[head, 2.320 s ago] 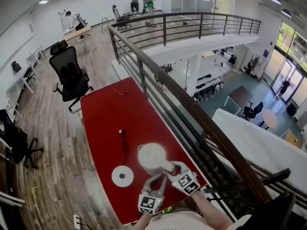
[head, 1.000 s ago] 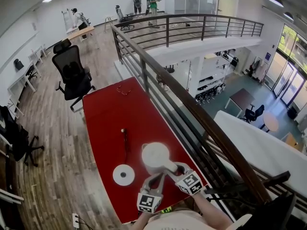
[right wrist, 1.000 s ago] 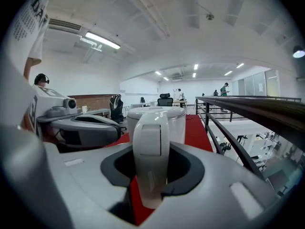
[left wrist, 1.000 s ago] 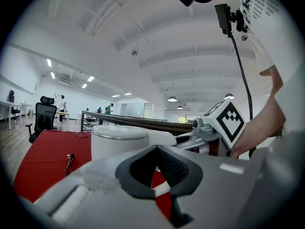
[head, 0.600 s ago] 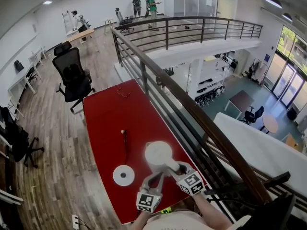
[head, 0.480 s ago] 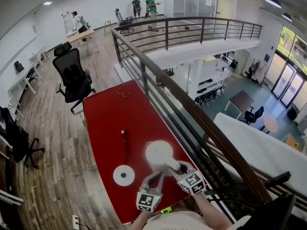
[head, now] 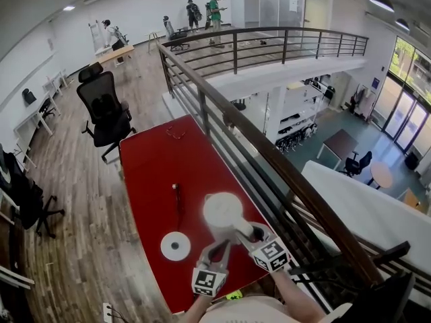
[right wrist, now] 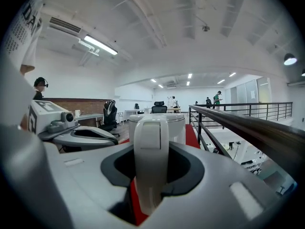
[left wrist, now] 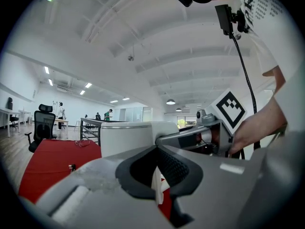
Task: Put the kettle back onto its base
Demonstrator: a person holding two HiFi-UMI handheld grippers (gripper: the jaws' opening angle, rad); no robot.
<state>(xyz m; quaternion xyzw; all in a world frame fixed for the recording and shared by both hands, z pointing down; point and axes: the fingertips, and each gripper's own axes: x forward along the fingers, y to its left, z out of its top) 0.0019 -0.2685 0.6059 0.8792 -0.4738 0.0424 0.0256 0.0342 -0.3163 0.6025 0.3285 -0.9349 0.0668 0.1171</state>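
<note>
Head view: both hands reach forward over the near end of the red table (head: pixel 151 173); the right gripper (head: pixel 248 233) holds the white kettle (head: pixel 223 212) right of its base (head: pixel 176 246), apart from it. Left gripper view: the left gripper (left wrist: pixel 157 175) is level, jaws together and empty, beside the kettle. Right gripper view: jaws clamped on the kettle's handle (right wrist: pixel 151 142)

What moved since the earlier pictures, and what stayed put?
The right gripper, closed on the handle of the kettle, has lifted it a little. Nothing was grabbed or let go. The left gripper stays shut and empty beside it, and the base still sits bare on the red table.
</note>
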